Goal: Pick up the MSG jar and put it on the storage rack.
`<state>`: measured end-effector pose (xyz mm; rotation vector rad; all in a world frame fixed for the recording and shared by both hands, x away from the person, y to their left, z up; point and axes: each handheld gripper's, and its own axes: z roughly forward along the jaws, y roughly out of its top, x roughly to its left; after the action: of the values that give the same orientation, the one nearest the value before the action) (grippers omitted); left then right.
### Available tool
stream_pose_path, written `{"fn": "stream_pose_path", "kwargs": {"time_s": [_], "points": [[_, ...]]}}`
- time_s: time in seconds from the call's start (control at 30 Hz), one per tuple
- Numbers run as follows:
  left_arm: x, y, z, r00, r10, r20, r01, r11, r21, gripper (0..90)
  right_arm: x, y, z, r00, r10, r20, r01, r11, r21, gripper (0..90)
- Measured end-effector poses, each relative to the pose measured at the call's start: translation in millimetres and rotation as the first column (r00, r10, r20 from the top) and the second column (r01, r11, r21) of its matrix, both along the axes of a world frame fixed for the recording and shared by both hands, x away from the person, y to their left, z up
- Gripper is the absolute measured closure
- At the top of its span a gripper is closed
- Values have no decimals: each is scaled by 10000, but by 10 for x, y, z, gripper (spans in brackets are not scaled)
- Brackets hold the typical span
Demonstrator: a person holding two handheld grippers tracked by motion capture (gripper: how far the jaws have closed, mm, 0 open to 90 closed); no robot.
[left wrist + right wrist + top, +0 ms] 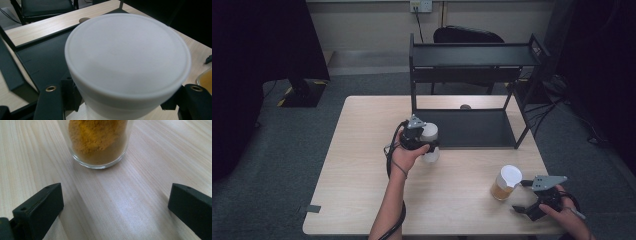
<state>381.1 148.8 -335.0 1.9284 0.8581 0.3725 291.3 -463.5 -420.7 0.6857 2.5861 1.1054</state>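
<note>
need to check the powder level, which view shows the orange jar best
The high view: the orange jar shows whole, white lid on, beside the open right gripper. The right gripper view shows its lower half close up.

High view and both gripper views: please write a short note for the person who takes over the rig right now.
Left gripper: shut on the white-lidded jar, held off the table in front of the black shelf rack.
Right gripper: open, holding nothing, low over the table, pointed at the glass jar of yellow powder.
Done: the first jar is picked up.
Left, probably: set it on the rack, then grasp the powder jar, which stands untouched near the table's right front edge.
</note>
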Motion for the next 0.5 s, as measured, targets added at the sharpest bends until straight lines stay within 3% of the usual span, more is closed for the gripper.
{"fn": "stream_pose_path", "kwargs": {"time_s": [0.5], "points": [[222, -167, 207, 9992, -396, -115, 396, 9992, -6, 348, 0, 0, 0, 10000, 0, 1, 0, 10000, 1, 0]]}}
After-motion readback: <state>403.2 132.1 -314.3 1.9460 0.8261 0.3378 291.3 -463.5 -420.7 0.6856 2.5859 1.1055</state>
